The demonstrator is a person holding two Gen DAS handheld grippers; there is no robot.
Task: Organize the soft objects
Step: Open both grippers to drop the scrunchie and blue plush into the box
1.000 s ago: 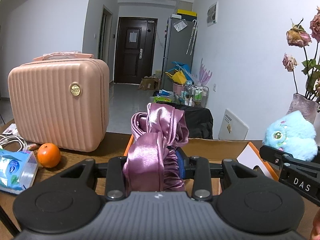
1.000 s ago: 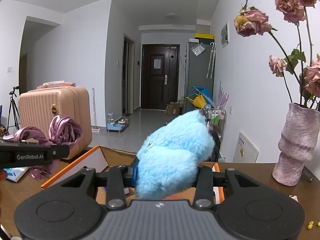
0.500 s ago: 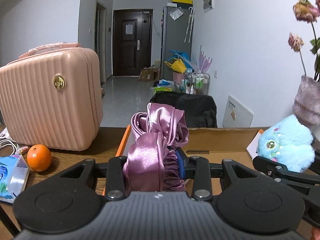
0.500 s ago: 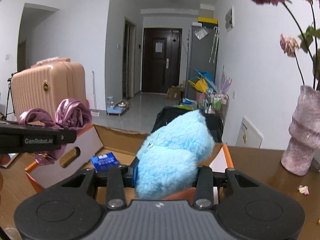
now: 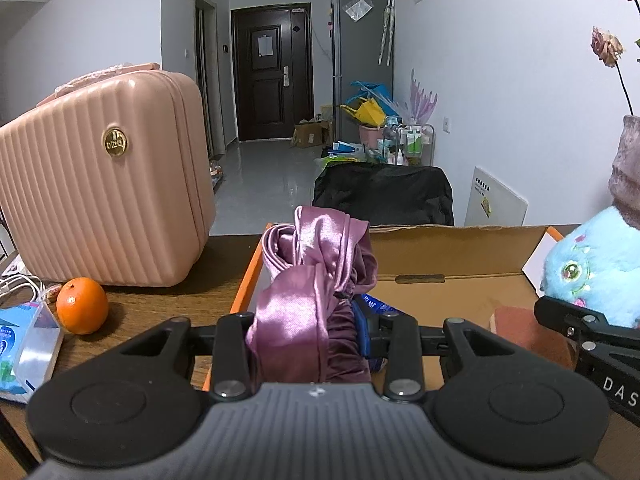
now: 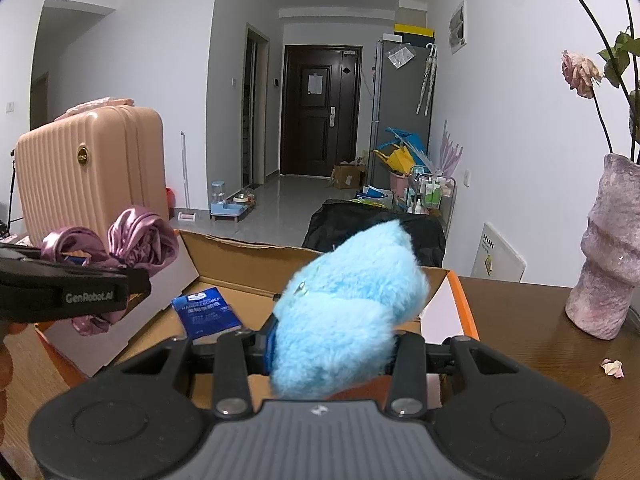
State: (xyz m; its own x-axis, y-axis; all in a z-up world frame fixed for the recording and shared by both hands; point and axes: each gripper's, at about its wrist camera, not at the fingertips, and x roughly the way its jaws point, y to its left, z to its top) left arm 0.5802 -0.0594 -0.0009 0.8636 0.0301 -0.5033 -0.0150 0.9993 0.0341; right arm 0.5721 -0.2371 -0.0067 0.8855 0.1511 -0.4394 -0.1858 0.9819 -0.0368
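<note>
Purple satin, a knotted and gathered cloth (image 5: 308, 280), is clamped between the jaws of the left gripper (image 5: 310, 316) and rises from them at 12 o'clock in the left wrist view, over the near left corner of the open cardboard box (image 5: 452, 256). The box has orange outer edges and sits on the dark wooden tabletop (image 5: 168, 304). From the right wrist view the same gripper enters at 9 o'clock with the satin bunched above and below its black finger. The right gripper (image 6: 332, 344) has its jaws closed on a fluffy light-blue plush toy (image 6: 344, 308), which fills the gap between them and sits above the box interior; in the left wrist view the toy appears at 3 o'clock, its embroidered eye facing the camera. Inside the box, on its floor, lies a blue packet (image 6: 206, 314) at 9 o'clock of the toy. A pink ribbed case (image 5: 100, 204) stands on the tabletop at 10 o'clock of the left gripper, an orange (image 5: 82, 306) just in front of it. A mottled purple vase (image 6: 612, 256) holding dried roses stands at 3 o'clock in the right wrist view, well apart from the box.
</note>
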